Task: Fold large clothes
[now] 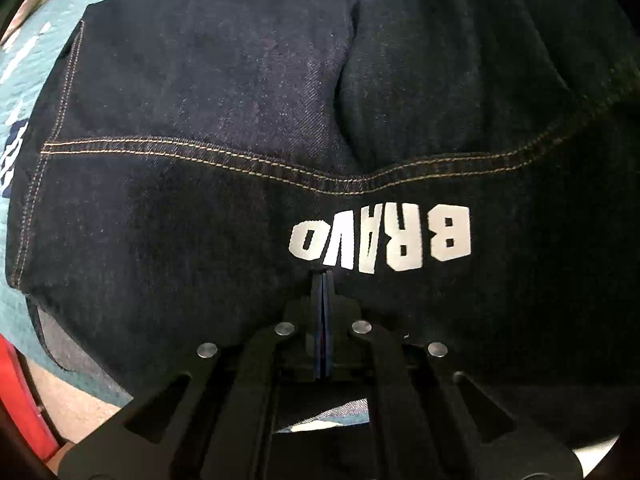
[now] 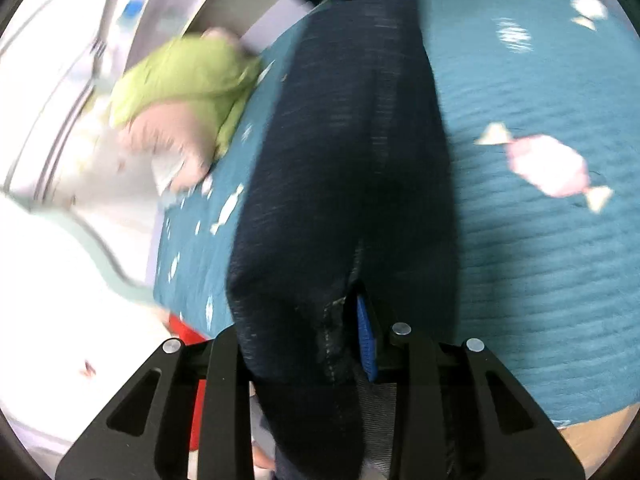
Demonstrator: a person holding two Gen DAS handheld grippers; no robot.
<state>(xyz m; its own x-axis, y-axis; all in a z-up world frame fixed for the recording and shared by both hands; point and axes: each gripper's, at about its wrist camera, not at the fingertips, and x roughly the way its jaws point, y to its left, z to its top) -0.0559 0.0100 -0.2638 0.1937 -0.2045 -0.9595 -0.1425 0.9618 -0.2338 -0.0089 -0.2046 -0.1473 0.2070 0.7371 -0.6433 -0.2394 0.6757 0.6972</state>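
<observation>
From my left gripper I look down on a big piece of dark denim clothing spread over a teal quilt. White block letters printed on the cloth read "BRAVO", upside down from where I am and just past my fingertips. A double line of tan stitching runs across the denim above the word, and another runs down its left edge. My left fingers are pressed together flat, their blue pads meeting with nothing between them, the tips over the denim just below the lettering. Pale marks on the quilt at the far left are too smeared to read. A red thing shows at the lower left edge, beside bare pale floor. From my right gripper the picture is blurred. A long fold of the same dark denim hangs between my right fingers and stretches away across the bed; the blue pad on the right finger lies against the cloth, so I am pinching it. The teal quilt here carries a pattern of pink and white wrapped sweets. At its left edge lie a green cloth and a pinkish one, with white furniture behind them, too blurred to make out.
</observation>
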